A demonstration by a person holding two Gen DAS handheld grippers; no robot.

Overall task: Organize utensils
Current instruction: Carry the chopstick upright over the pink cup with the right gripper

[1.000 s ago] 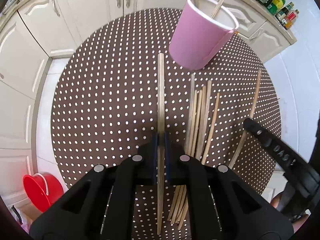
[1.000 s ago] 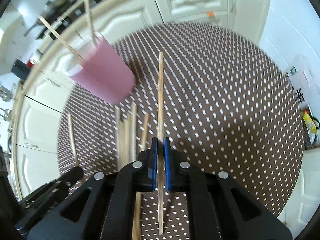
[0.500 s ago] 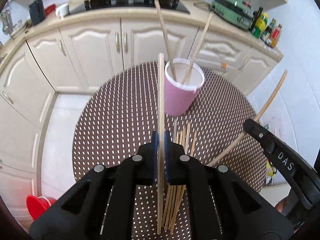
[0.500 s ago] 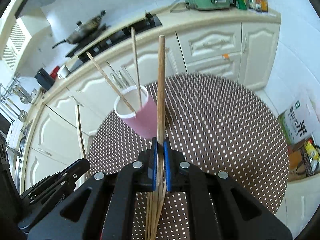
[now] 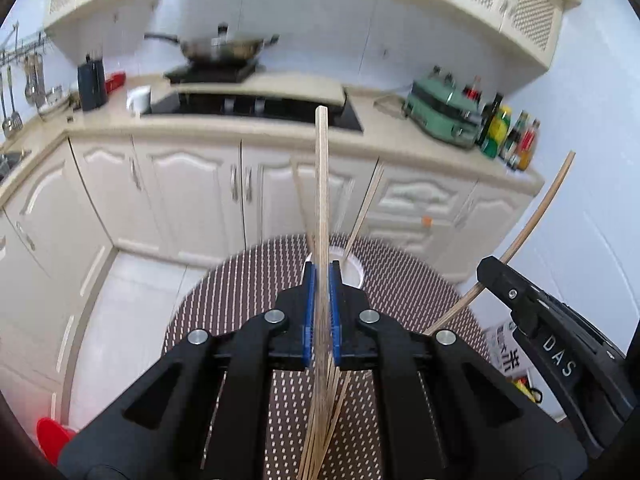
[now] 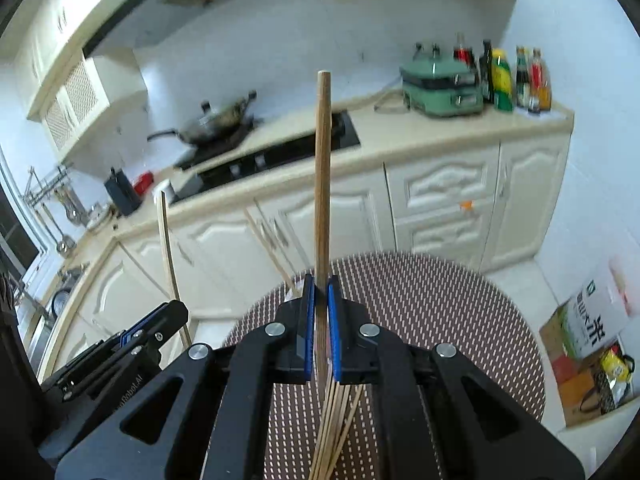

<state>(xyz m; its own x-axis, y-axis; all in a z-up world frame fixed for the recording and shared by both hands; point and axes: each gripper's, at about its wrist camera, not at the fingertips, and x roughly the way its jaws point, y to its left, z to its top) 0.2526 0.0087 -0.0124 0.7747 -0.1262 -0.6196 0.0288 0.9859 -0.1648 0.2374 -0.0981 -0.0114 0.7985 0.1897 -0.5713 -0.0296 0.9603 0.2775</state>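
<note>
My left gripper (image 5: 321, 276) is shut on one wooden chopstick (image 5: 322, 184) that points up and away, lifted over the dotted brown table (image 5: 240, 300). The pink cup's white rim (image 5: 354, 270) peeks out just behind its fingertips, with a chopstick (image 5: 366, 208) leaning in it. Several loose chopsticks (image 5: 324, 420) lie on the table below. My right gripper (image 6: 320, 284) is shut on another chopstick (image 6: 322, 184), also raised. Each gripper shows in the other's view: the right gripper (image 5: 486, 270) with its curved-looking stick (image 5: 536, 208), the left gripper (image 6: 176, 312) with its stick (image 6: 168, 248).
Beyond the round table (image 6: 440, 320) runs a cream kitchen counter (image 5: 256, 128) with a stove and wok (image 5: 216, 50), a green appliance (image 6: 440, 88) and bottles (image 6: 504, 76). A cardboard box (image 6: 588, 328) stands on the floor at right, a red object (image 5: 54, 436) at left.
Both grippers have risen and tipped upward, each carrying its chopstick off the table. The cup has dropped from the upper part of both views to just behind the fingertips.
</note>
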